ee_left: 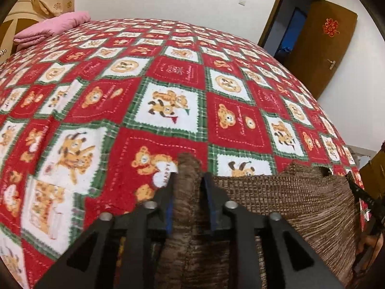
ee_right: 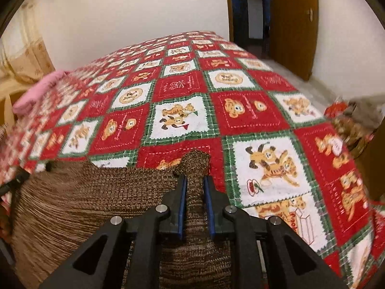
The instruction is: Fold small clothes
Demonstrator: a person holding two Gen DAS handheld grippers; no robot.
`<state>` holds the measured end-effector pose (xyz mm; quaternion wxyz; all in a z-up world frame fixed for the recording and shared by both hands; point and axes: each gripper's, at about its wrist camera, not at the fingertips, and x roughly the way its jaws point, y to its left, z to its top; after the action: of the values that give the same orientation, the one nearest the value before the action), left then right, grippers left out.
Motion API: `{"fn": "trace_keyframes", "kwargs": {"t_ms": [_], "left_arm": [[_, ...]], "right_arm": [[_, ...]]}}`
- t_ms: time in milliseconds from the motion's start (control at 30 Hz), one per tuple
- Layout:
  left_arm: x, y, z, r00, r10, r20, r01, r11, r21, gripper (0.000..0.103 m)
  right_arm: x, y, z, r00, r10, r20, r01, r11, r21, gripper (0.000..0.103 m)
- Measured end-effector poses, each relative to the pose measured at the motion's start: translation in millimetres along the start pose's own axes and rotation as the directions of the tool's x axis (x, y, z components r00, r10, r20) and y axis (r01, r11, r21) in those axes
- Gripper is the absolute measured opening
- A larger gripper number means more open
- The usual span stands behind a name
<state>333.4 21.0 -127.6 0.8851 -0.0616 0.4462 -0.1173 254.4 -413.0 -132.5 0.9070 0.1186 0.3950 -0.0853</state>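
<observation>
Brown knit cloth (ee_left: 276, 202) fills the bottom of both wrist views, bunched between the fingers of each tool. On the left, the left gripper (ee_left: 186, 180) is seen with a thick corner of the garment standing up between its jaws; the jaws are narrowly parted, a gap shows beside the right pad, and whether the pads actually press the fabric cannot be told. From there the top edge of the garment is stretched across toward the right, where the right gripper (ee_right: 193, 180) has the other corner between its blue pads (ee_right: 182, 192), the jaws narrow and apparently closed on the knit.

The garment is held at the near edge of the bed, over the red patchwork blanket (ee_left: 168, 77), with most of the bed beyond it bare of clothes. A pink folded cloth (ee_left: 48, 29) lies at the far left corner, well apart.

The step is judged to be the laying-down of the garment so that a fold can be made. For this to be done well, both corners should be lowered level with one another and the edge kept taut, so that no wrinkle is trapped beneath. A corner should be released only once the cloth lies flat; a loose left hold could let that side drop early and skew the fold.
</observation>
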Motion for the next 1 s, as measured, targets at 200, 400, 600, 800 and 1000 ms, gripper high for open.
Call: {"fn": "trace_keyframes", "kwargs": {"t_ms": [200, 400, 600, 800, 1000], "left_arm": [[-61.9, 18.5, -8.3, 0.995, 0.040, 0.095, -0.039, 0.999, -0.010, 0.055], [-91.8, -24.4, -62.2, 0.997, -0.018, 0.078, 0.008, 0.992, 0.128, 0.055], [-102.8, -62.1, -123.7, 0.998, -0.010, 0.065, -0.003, 0.981, 0.192, 0.055], [-97.6, -70.7, -144.6, 0.994, 0.085, 0.071, -0.101, 0.962, 0.255, 0.055], [-98.9, -70.9, -154.4, 0.983, 0.154, 0.103, -0.178, 0.940, 0.292, 0.061]], "right_arm": [[-93.4, -53.1, -20.2, 0.964, 0.055, 0.261, -0.139, 0.940, 0.313, 0.016], [-127.5, 3.8, -78.4, 0.988, 0.046, 0.147, -0.067, 0.988, 0.141, 0.016], [-124.1, 73.6, -126.3, 0.994, 0.023, 0.109, -0.015, 0.997, -0.074, 0.016], [-107.2, 66.9, -151.8, 0.997, -0.003, 0.077, 0.009, 0.996, -0.083, 0.016], [-118.4, 41.6, -160.1, 0.997, -0.010, 0.083, 0.014, 0.999, -0.045, 0.016]]}}
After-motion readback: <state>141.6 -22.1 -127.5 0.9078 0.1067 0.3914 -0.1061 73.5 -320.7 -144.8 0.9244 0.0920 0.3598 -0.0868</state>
